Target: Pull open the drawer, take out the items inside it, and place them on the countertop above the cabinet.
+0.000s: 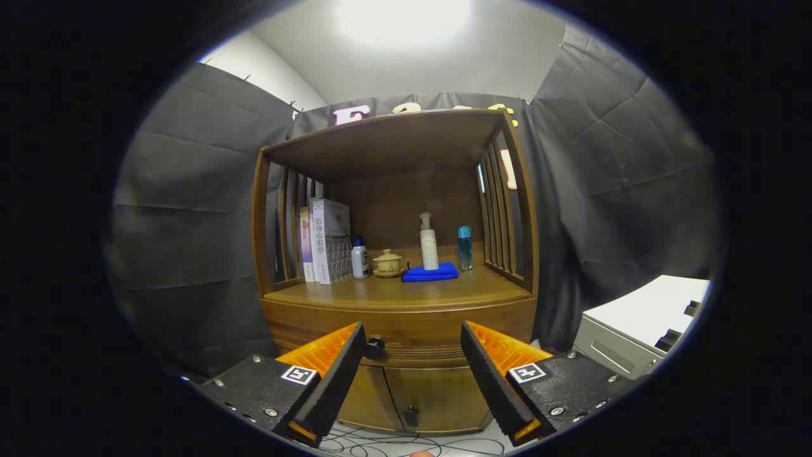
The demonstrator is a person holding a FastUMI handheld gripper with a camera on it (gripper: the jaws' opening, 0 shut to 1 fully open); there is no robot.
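- Drawer: seen closed beneath the tabletop, its dark knob beside the left finger.
- Claw: held spread wide, nothing gripped, just before the drawer front.
- Blue cloth: laid under a pump bottle.

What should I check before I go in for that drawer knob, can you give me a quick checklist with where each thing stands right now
1. Gripper open wide enough for the knob: ok, the fingers are spread apart with nothing between them.
2. Drawer knob in sight: ok, it shows just beside the left finger's tip.
3. Knob centred between the fingers: not ok, it sits off toward the left finger.
4. Drawer shut and not yet pulled: ok, its front looks flush with the cabinet.
5. Free room on the countertop: ok, bare wood lies in front of the blue cloth and the bottles.
6. What is inside the drawer: cannot tell.
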